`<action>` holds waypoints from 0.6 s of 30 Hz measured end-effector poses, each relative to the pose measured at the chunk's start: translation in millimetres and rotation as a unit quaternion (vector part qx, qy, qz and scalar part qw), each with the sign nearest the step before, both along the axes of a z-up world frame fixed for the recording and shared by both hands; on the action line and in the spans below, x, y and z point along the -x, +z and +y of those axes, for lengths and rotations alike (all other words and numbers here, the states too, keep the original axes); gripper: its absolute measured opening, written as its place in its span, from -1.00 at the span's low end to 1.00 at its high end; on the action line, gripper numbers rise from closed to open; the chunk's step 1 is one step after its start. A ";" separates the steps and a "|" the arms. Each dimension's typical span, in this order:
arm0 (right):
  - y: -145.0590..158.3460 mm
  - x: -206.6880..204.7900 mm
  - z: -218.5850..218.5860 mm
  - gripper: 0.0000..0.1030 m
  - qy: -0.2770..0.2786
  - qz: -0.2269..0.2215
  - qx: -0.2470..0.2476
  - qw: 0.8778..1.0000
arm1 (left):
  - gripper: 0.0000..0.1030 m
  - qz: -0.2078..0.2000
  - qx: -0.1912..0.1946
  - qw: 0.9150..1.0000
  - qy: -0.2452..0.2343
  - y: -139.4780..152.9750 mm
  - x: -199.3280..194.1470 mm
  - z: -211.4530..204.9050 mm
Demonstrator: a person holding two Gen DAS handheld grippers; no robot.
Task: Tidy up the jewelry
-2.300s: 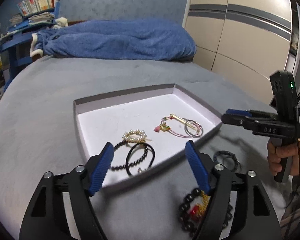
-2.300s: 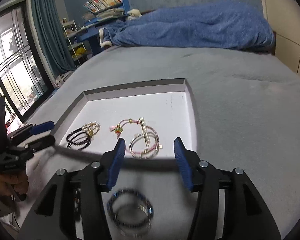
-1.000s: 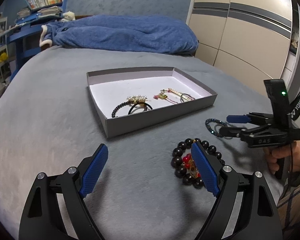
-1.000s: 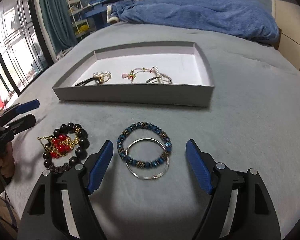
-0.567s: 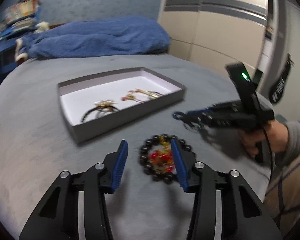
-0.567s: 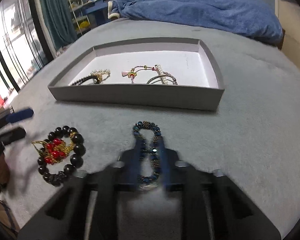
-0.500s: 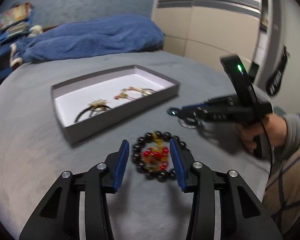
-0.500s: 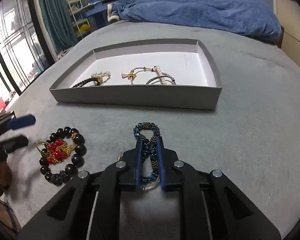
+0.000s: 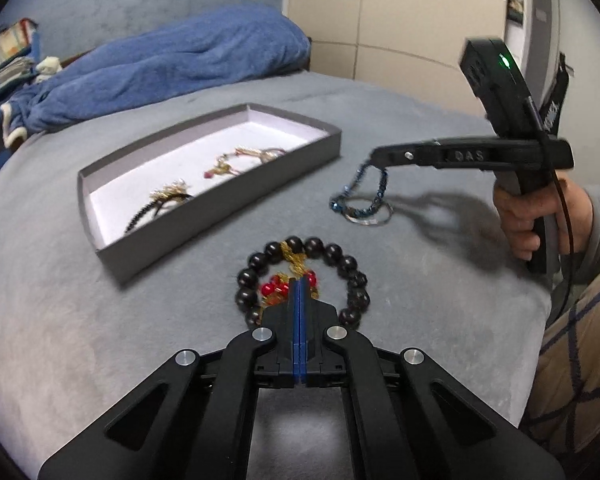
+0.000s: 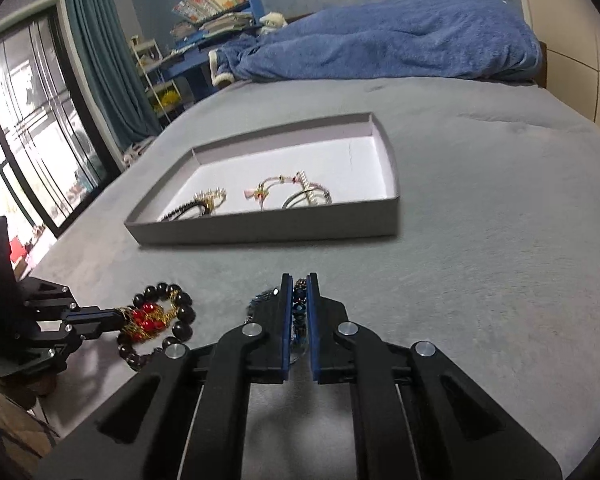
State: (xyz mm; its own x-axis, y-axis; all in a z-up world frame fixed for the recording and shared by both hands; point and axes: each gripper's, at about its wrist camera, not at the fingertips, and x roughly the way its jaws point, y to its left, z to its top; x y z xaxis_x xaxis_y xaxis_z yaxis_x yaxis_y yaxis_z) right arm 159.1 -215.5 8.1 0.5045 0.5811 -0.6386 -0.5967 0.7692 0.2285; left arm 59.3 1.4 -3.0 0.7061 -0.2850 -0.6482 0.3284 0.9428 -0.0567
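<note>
A grey tray [image 9: 228, 200] [image 10: 260, 232] with a white floor lies on the grey bed and holds several bracelets. My left gripper [image 9: 299, 282] is shut on the red and gold piece [image 9: 274, 288] inside a ring of black beads [image 9: 340, 256]; in the right wrist view it [image 10: 118, 314] shows at the same bracelet [image 10: 180, 314]. My right gripper [image 10: 299, 280] [image 9: 374, 158] is shut on a blue beaded bracelet [image 9: 364, 196] [image 10: 299, 300], lifted so it hangs, with a silver ring [image 9: 370, 220] below it touching the bed.
A blue blanket [image 9: 160, 60] [image 10: 380, 40] lies at the head of the bed. Wardrobe doors [image 9: 400, 20] stand to the right. A window and curtain [image 10: 92, 60] are on the left, with a bookshelf [image 10: 212, 4] behind. The bed's edge runs near my hands.
Both grippers came down from over the tray to the bed in front of it and shut. The left closed on the black bead bracelet's centre; the right closed on the blue bracelet and lifted it.
</note>
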 end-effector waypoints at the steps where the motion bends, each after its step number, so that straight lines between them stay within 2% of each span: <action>1: 1.9 -0.4 -3.0 -0.87 -0.003 0.001 -0.001 1.000 | -0.99 -0.003 0.008 1.000 0.006 2.7 0.1 3.2; 5: 3.6 -2.6 -8.4 -0.87 -0.010 0.003 -0.001 1.000 | -0.99 -0.016 0.031 0.999 0.021 12.4 0.7 13.1; 11: 7.4 -1.8 -13.4 -0.87 -0.014 -0.001 -0.006 1.000 | -0.99 -0.024 0.039 0.999 0.024 27.2 1.9 18.2; 15: 15.2 -1.0 -18.3 -0.87 -0.019 -0.010 -0.009 1.000 | -0.97 -0.005 0.009 1.000 0.013 18.1 -5.6 8.3; 18: 15.8 -2.2 -25.2 -0.87 -0.026 -0.012 -0.004 1.000 | -0.75 0.009 -0.027 1.000 0.011 6.9 -10.7 0.0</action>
State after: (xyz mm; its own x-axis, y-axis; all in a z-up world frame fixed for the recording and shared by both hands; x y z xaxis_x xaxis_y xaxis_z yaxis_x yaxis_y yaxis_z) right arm 161.4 -240.7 23.9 0.5495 0.5579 -0.6219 -0.5609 0.7980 0.2203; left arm 70.0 1.4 3.9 0.6995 -0.2339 -0.6753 0.3068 0.9517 -0.0118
